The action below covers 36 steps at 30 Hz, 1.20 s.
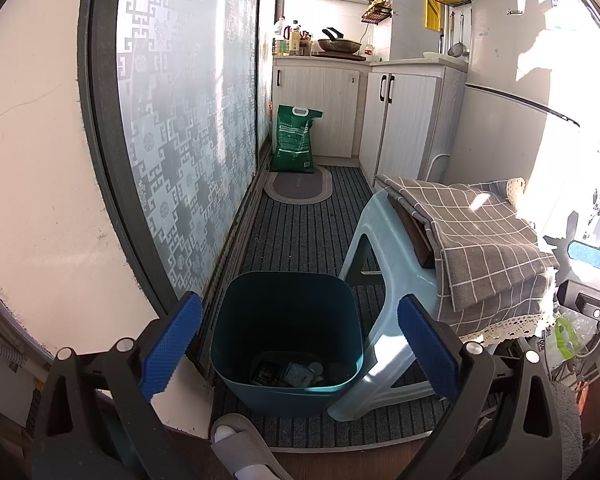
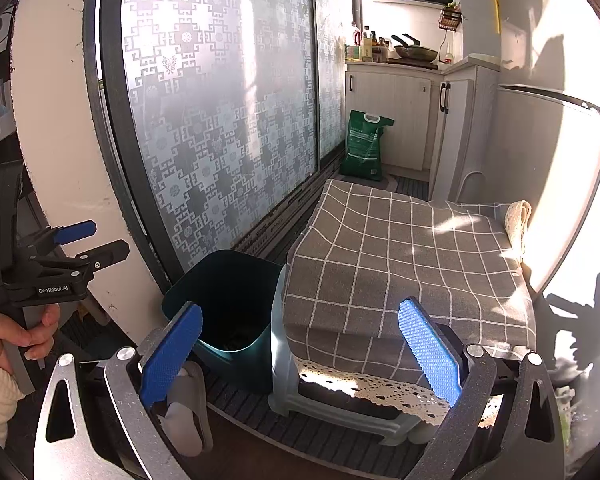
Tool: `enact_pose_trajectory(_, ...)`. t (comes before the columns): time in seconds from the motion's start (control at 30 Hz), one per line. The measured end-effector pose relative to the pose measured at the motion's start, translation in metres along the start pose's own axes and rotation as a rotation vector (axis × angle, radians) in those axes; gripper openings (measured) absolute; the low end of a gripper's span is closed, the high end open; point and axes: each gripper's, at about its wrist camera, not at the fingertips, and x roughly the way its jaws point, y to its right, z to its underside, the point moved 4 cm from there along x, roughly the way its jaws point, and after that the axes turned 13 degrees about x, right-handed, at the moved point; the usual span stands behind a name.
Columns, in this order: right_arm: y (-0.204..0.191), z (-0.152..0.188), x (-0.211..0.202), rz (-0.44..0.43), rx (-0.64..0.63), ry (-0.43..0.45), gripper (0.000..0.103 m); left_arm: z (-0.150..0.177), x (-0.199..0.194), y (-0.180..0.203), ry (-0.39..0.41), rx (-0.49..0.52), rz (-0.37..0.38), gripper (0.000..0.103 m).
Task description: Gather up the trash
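A dark teal trash bin [image 1: 286, 320] stands on the striped floor mat beside a pale plastic stool [image 1: 384, 248]. Several pieces of trash [image 1: 292, 372] lie at its bottom. My left gripper [image 1: 300, 346] is open and empty, held above and in front of the bin. The bin also shows in the right wrist view [image 2: 228, 300]. My right gripper [image 2: 300, 350] is open and empty, in front of the stool [image 2: 288, 380], which is draped with a grey checked cloth [image 2: 404, 264]. The left gripper also shows at the left of the right wrist view [image 2: 80, 244].
A frosted sliding door [image 1: 180, 132] runs along the left. A green bag [image 1: 294, 140] and an oval mat [image 1: 298, 186] lie by the far cabinets [image 1: 340, 108]. A fridge [image 1: 520, 128] is on the right. A slippered foot [image 1: 240, 448] is near the bin.
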Motion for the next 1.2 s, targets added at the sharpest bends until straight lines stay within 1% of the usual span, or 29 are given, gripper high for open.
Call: enact_pose_trajectory(1.2,0.0001,0.0009,-0.0003,0.001,-0.007,-0.001,0.1,-0.0004,-0.0011,0.0028,-0.001,0.001,-0.001,0.1)
